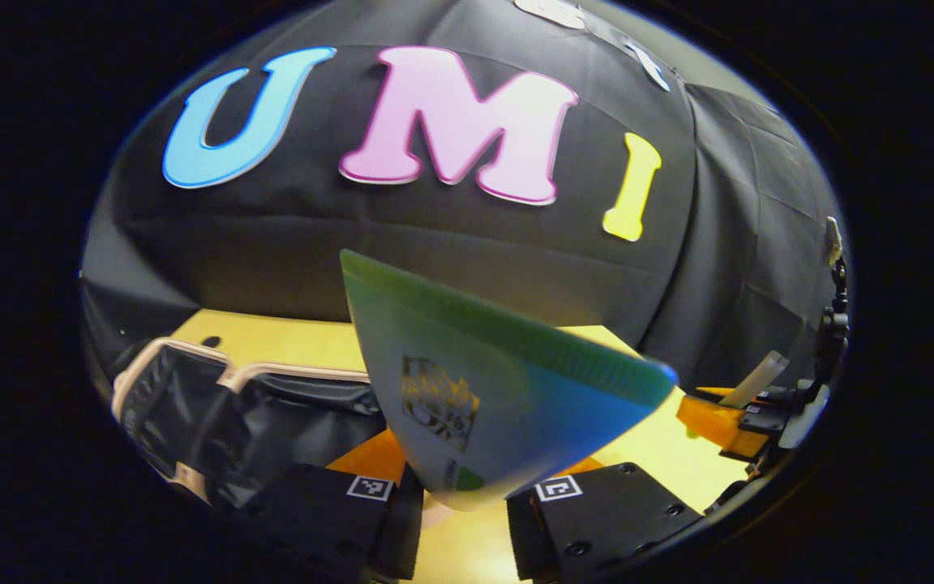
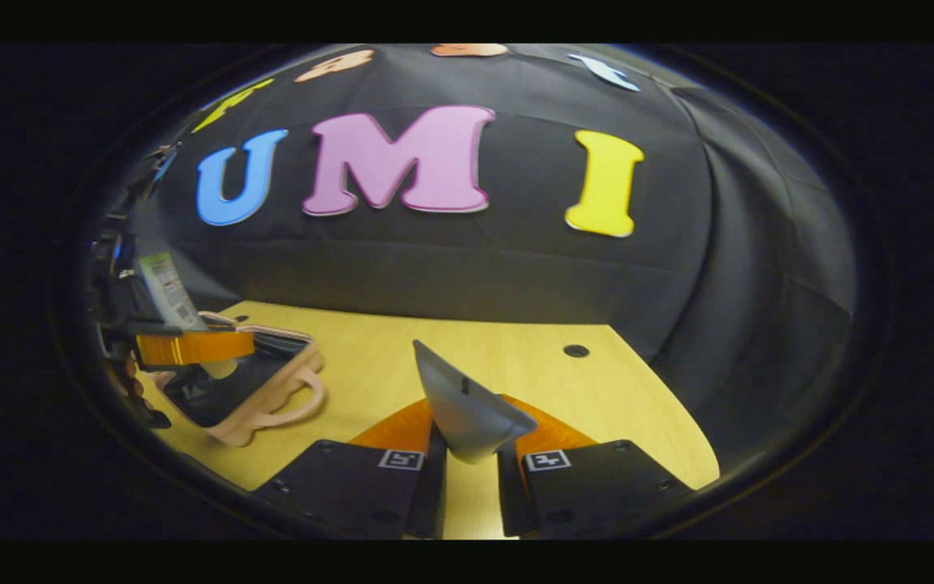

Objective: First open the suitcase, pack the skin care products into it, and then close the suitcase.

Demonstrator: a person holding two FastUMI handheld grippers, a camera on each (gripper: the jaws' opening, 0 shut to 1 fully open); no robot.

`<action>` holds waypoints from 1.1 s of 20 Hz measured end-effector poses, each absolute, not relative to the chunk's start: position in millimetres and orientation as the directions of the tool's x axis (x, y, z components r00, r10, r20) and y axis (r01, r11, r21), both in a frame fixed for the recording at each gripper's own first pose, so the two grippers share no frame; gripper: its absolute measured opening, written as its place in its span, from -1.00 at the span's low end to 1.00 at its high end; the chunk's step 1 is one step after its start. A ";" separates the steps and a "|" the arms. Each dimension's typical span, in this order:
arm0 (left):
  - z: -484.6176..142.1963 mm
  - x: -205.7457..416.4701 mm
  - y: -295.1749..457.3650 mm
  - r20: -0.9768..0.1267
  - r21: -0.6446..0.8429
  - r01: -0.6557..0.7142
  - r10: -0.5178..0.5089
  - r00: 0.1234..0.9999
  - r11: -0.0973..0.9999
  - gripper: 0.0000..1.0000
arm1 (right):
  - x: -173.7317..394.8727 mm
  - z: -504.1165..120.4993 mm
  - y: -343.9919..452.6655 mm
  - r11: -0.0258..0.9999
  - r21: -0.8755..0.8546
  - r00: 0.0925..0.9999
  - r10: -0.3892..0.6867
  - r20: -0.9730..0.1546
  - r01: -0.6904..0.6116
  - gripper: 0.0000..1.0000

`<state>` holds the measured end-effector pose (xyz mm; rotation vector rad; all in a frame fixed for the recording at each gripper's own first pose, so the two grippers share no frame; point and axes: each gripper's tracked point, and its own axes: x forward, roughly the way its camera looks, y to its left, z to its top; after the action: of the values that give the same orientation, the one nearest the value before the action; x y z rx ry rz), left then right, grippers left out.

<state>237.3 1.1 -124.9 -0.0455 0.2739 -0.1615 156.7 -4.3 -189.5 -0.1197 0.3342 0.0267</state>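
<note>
My left gripper (image 1: 463, 507) is shut on a green-to-blue skin care tube (image 1: 499, 389), which stands up tilted above the table. To its left the small suitcase (image 1: 191, 405) lies open, with a pink rim and black lining. My right gripper (image 2: 471, 466) is shut on a smaller grey tube (image 2: 467, 405) over the wooden table. In the right gripper view the open suitcase (image 2: 256, 389) lies at the left, and the left gripper (image 2: 183, 347) hovers over it with its tube (image 2: 163, 288). The right gripper (image 1: 747, 422) and its pale tube (image 1: 759, 377) appear at the far right of the left gripper view.
The yellow wooden table (image 2: 516, 357) has a round cable hole (image 2: 575, 350) toward the back right and another hole (image 1: 210, 341) behind the suitcase. The black cloth wall stands close behind the table. Bare tabletop lies to the right of the suitcase.
</note>
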 end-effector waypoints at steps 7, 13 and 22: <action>-223.2 241.3 145.4 -0.602 0.052 0.044 -0.004 0.798 0.998 -0.02 | 163.8 -163.0 153.4 0.957 0.017 0.903 0.280 -0.326 -0.290 -0.40; -292.3 253.3 151.9 -0.811 -0.039 0.000 -0.031 0.585 0.999 -0.01 | 169.5 -158.7 203.1 0.927 0.079 0.863 0.371 -0.342 -0.367 -0.41; -219.3 258.4 179.7 -0.633 -0.056 -0.121 0.059 0.772 0.991 0.87 | 188.5 -195.5 211.5 0.925 0.123 0.809 0.374 -0.454 -0.358 -0.40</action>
<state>258.4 179.7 -219.3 -0.0953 0.6823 0.0976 188.5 211.5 -195.5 0.0323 0.4921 0.3914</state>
